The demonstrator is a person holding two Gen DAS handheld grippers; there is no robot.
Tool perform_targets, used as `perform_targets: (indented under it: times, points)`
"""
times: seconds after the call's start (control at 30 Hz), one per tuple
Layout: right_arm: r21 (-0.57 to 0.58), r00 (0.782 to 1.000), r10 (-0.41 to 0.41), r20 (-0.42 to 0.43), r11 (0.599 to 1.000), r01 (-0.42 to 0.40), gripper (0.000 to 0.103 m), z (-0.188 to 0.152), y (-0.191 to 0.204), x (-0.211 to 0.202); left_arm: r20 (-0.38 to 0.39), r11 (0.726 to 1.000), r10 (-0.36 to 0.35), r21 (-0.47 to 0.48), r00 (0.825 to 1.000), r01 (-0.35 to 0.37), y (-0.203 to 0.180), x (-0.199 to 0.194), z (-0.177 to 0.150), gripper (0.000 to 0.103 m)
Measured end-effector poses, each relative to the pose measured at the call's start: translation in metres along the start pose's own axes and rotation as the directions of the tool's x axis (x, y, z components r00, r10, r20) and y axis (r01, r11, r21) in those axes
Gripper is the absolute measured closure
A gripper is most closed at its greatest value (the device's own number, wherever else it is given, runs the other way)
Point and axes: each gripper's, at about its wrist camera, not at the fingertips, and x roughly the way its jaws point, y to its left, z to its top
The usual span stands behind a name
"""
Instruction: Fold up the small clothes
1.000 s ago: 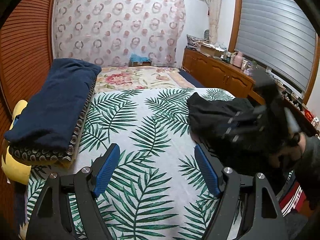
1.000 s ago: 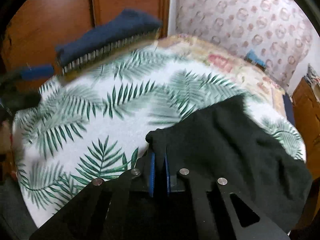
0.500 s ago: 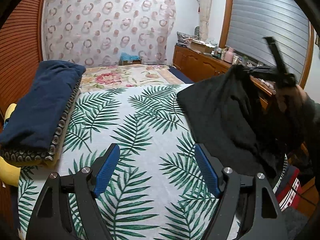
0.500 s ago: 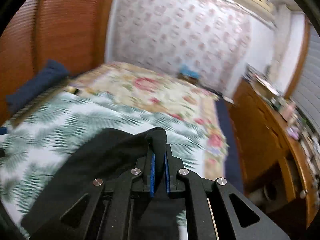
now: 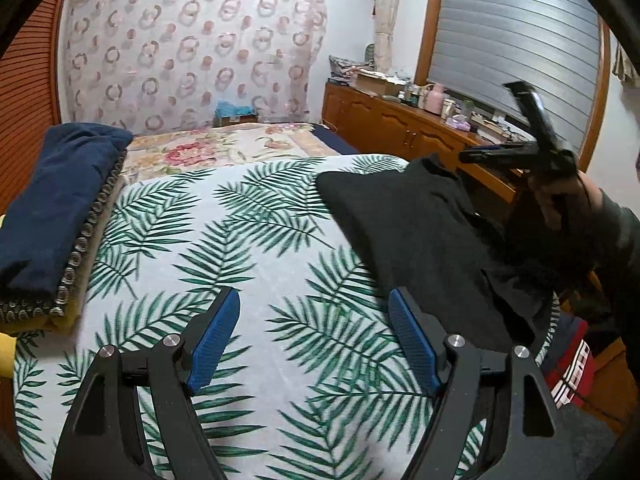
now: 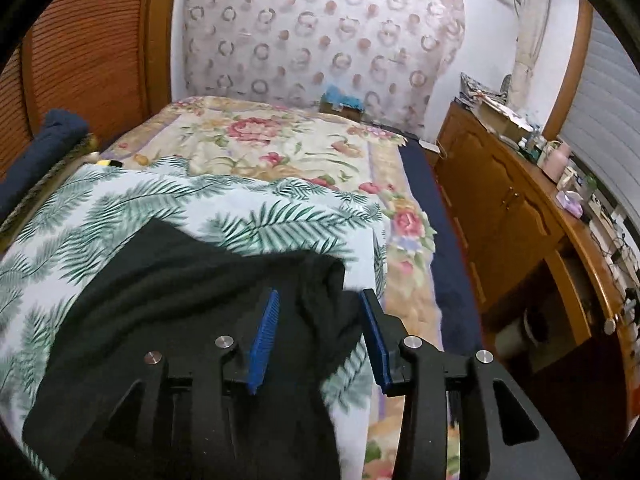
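A black garment [image 5: 420,224] lies on the right part of the leaf-print bedsheet [image 5: 240,240], its near side hanging over the bed's edge. My right gripper [image 6: 320,294] is above the garment's far corner, and its jaws are opening. A fold of the black garment [image 6: 160,300] sits loosely between the blue pads [image 6: 264,340], which do not press on it. In the left wrist view the right gripper [image 5: 500,154] is held by a hand [image 5: 560,200] just past the garment. My left gripper [image 5: 314,296] hovers open over bare sheet, left of the garment, holding nothing.
A folded navy blanket [image 5: 52,200] tops a stack along the bed's left side. A floral quilt [image 6: 280,148] covers the far half of the bed. A wooden cabinet [image 6: 500,208] with clutter runs along the right. Striped red cloth [image 5: 568,368] lies below the bed's right edge.
The right gripper carried the garment's corner up and across to the bed's right side, then its jaws parted from the fold. The left gripper drifted a little over the sheet.
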Motion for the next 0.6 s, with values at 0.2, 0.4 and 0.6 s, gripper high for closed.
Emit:
perform_targets:
  times: [0.2,0.4,0.6]
  points:
    - [-0.033,0.994,0.109,0.019,0.994,-0.108,0.060,-0.057,0.019,-0.058,-0.018,1.000,-0.024,0.019,1.000,0.024,-0.014,0.007,-0.002,0.025]
    - [-0.076,0.972,0.234,-0.031,0.969,-0.235,0.060,-0.095,0.056,-0.077,-0.044,0.998,-0.042,0.041,0.998,0.044,-0.026,0.013,-0.006,0.025]
    - [-0.108,0.949,0.292,-0.119,0.946,-0.305,0.060,-0.107,0.061,-0.060,-0.056,0.996,-0.062,0.058,0.997,0.065,-0.037,0.015,-0.011,0.025]
